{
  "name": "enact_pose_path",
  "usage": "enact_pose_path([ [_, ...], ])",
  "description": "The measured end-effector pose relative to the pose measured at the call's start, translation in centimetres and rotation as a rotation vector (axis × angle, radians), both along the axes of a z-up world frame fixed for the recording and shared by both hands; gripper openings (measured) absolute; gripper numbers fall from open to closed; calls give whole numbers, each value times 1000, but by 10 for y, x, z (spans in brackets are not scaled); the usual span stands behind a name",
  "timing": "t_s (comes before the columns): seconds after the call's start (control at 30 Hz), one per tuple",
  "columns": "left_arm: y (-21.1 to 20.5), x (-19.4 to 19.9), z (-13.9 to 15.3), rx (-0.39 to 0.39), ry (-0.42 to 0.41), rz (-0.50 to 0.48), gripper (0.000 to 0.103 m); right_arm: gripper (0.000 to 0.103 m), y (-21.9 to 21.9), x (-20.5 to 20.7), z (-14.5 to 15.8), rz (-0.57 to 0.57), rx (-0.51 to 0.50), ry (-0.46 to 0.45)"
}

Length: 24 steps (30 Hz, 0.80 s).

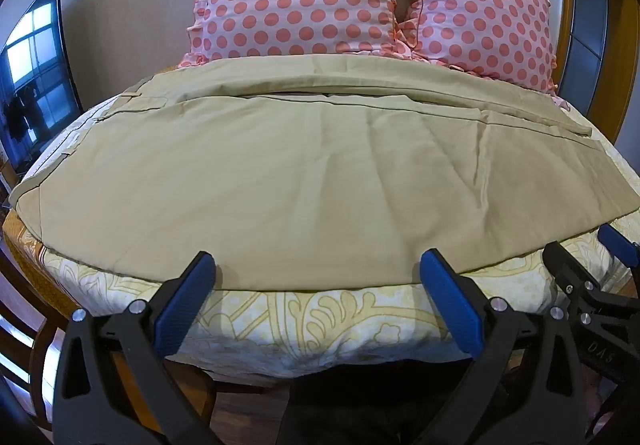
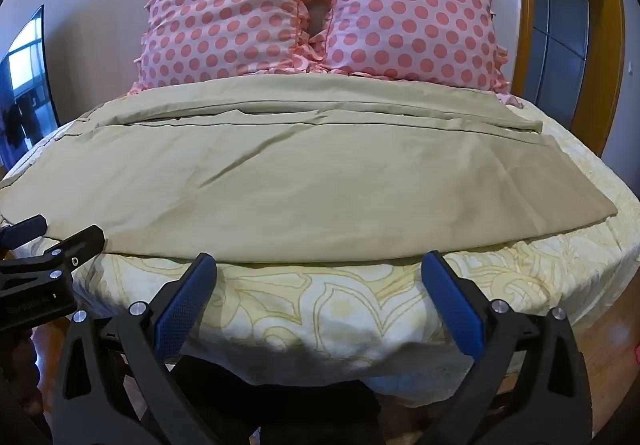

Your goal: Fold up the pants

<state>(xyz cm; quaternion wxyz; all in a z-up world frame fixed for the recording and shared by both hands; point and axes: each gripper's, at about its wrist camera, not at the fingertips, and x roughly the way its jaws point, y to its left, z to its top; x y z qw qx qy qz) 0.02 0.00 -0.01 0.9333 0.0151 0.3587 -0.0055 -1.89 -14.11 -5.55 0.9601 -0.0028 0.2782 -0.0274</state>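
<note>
Khaki pants (image 1: 280, 173) lie spread flat across the bed, waistband to the left and leg ends to the right, one leg laid alongside the other; they also show in the right wrist view (image 2: 248, 189). My left gripper (image 1: 316, 265) is open and empty, its blue-padded fingers (image 1: 188, 301) wide apart just short of the pants' near edge. My right gripper (image 2: 318, 265) is open and empty too, at the near edge further right. The right gripper shows at the right of the left wrist view (image 1: 592, 257); the left gripper shows at the left of the right wrist view (image 2: 48, 233).
The bed has a cream sheet with a yellow floral pattern (image 1: 320, 325). Two pink polka-dot pillows (image 2: 224, 13) (image 2: 412, 17) stand behind the pants against the wall. A dark TV screen (image 1: 36, 57) is at left, a wooden door frame (image 2: 600, 45) at right.
</note>
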Motion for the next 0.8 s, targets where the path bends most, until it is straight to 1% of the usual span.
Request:
enact_pose_path([
  [0.03,0,0,0,0,1,0,101,102,1,0,0,-3,2,0],
  [0.07,0,0,0,-1,0,0,101,102,-3,1,0,9,28,9],
  [0.8,0,0,0,-1,1,0,101,102,-3,1,-2,9,26,9],
])
